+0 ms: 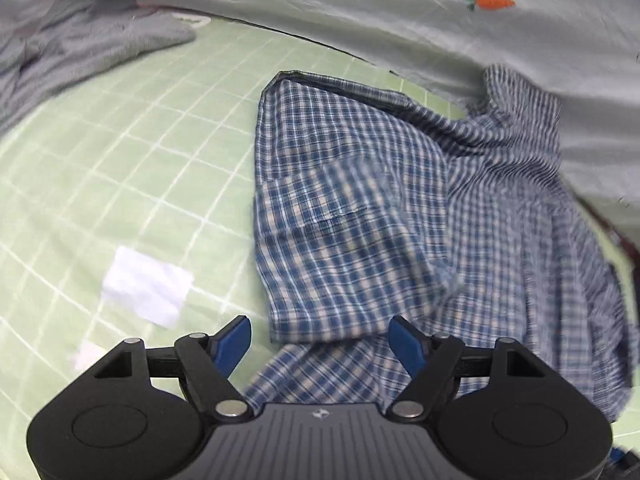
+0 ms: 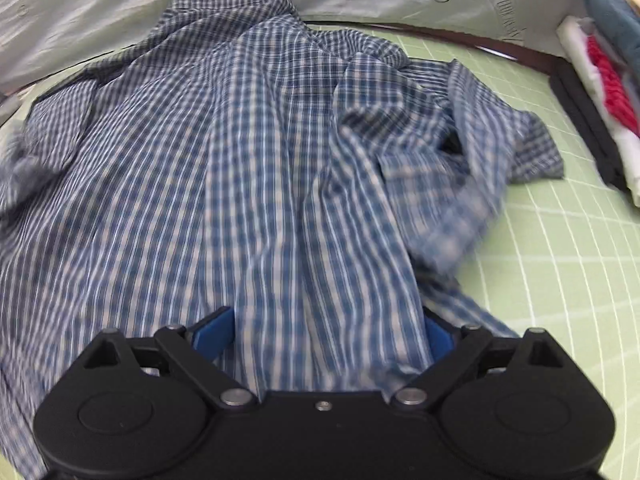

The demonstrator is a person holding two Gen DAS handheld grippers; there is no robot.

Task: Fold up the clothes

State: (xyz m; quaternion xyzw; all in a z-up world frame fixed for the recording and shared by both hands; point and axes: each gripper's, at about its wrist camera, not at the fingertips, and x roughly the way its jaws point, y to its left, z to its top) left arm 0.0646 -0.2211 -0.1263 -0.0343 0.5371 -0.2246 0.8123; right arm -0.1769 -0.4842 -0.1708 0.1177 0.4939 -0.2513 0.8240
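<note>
A blue and white checked shirt [image 1: 360, 208] lies rumpled on the green grid mat [image 1: 120, 168], one side folded over with a straight left edge. My left gripper [image 1: 320, 340] is open just above the shirt's near edge, holding nothing. In the right wrist view the shirt [image 2: 240, 160] fills most of the frame. My right gripper [image 2: 328, 332] stands wide, with shirt fabric draped between its blue fingers [image 2: 212, 332]; whether the fingers pinch the fabric is hidden.
A grey garment [image 1: 72, 48] lies crumpled at the far left of the mat. A white paper patch [image 1: 148, 286] lies on the mat near my left gripper. A pale sheet with a carrot print [image 1: 488, 0] borders the mat. Stacked folded clothes [image 2: 604, 80] sit at the right.
</note>
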